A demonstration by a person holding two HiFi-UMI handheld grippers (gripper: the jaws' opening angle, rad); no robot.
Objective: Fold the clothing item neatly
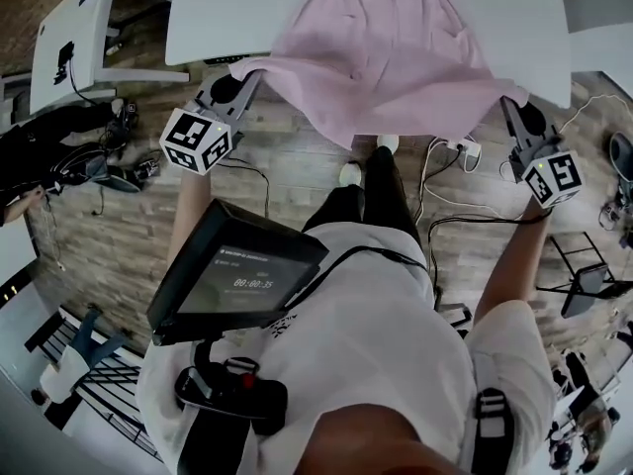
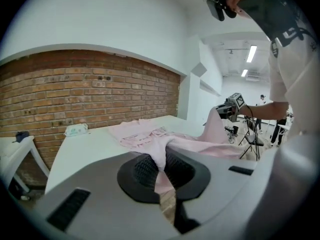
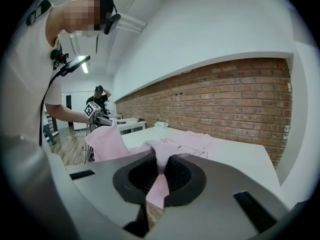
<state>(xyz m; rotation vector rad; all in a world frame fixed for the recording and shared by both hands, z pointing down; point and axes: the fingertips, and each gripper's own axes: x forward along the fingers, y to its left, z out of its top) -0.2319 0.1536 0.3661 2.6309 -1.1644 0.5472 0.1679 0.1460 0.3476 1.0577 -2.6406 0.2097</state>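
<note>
Evidently light and limp, the pink dress (image 1: 381,47) lies on the white table (image 1: 218,18), its near hem corners pinched in the closed left gripper (image 1: 247,75) and right gripper (image 1: 509,104), sensible holds for folding.

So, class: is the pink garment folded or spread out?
Spread: garment lies open across the white table, near hem pinched by left gripper and right gripper.
</note>
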